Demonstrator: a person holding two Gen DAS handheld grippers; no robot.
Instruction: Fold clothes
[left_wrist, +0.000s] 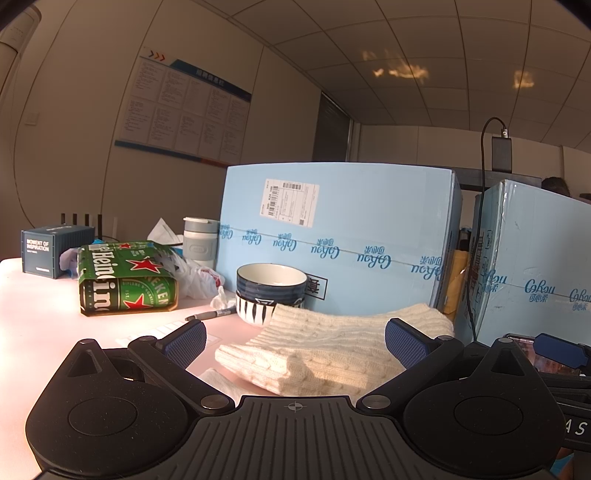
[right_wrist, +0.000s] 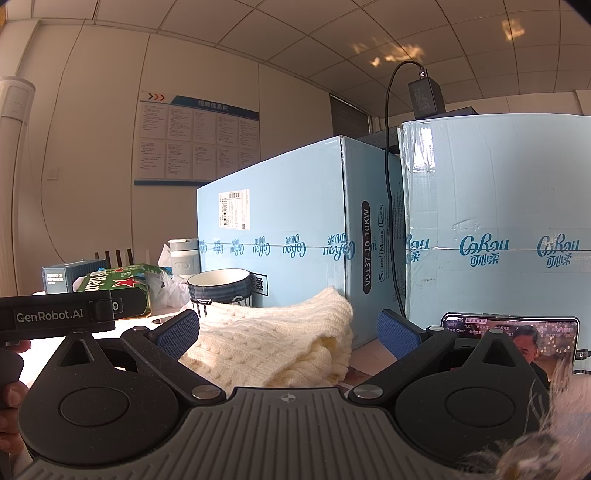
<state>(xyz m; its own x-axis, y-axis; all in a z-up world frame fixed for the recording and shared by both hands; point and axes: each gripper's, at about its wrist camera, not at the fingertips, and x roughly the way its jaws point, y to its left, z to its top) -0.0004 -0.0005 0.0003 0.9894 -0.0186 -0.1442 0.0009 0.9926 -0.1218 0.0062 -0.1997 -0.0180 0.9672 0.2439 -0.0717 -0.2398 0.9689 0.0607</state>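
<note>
the cream cable-knit sweater lies bunched on the pale table, just in front of the left gripper and right gripper, both spread wide and empty. it looks soft, thick and light; a layered edge near the right seems the best hold. stacked bowls and blue cartons crowd the far side in a plain office room.

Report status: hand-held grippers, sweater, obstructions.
Left hand-held gripper and right hand-held gripper open, empty. Cream sweater folded on table. Stacked bowls right behind it.
</note>
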